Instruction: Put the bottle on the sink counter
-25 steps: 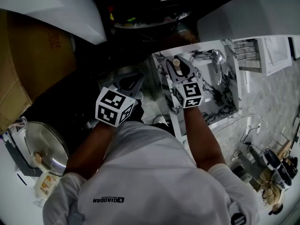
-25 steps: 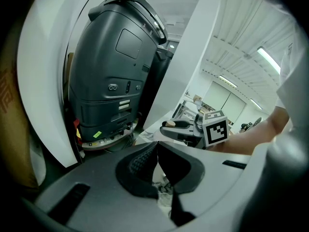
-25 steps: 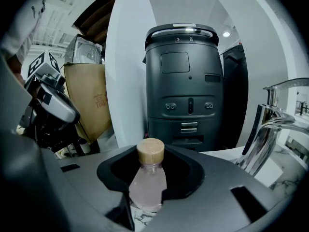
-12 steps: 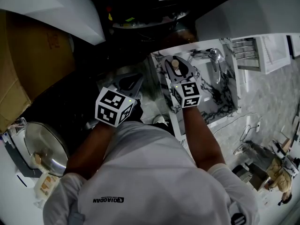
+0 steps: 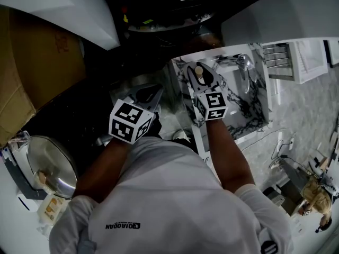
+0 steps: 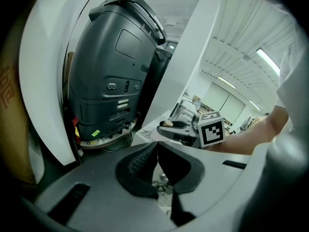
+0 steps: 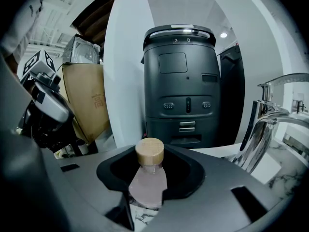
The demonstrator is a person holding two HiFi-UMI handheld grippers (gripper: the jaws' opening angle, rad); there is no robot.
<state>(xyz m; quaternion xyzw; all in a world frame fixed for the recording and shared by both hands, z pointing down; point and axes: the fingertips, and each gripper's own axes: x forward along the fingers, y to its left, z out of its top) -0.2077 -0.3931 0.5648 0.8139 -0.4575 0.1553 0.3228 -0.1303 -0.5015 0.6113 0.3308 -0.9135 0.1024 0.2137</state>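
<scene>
The right gripper is clamped on the bottle: its two dark jaws press against the sides of the clear, pinkish body, and the round wooden cap stands upright above them. A patch of marbled surface shows just under the bottle, but whether the base rests on it cannot be told. In the head view the bottle sits at the near left corner of the marbled sink counter, with the right gripper's marker cube behind it on the person's outstretched arm. The chrome faucet curves up to the right of the bottle, well apart from it.

The left gripper is clenched on nothing, its ribbed pads closed tip to tip. It hangs to the left of the counter, over the dark floor, and its own marker cube faces up at the head camera. From its view the right gripper appears off to the right, the cap just visible.

Beyond both grippers stands a tall dark grey machine with small buttons and slots on its front, framed by white curved panels. A cardboard box leans at the far left, and the person's white shirt fills the bottom of the head view
</scene>
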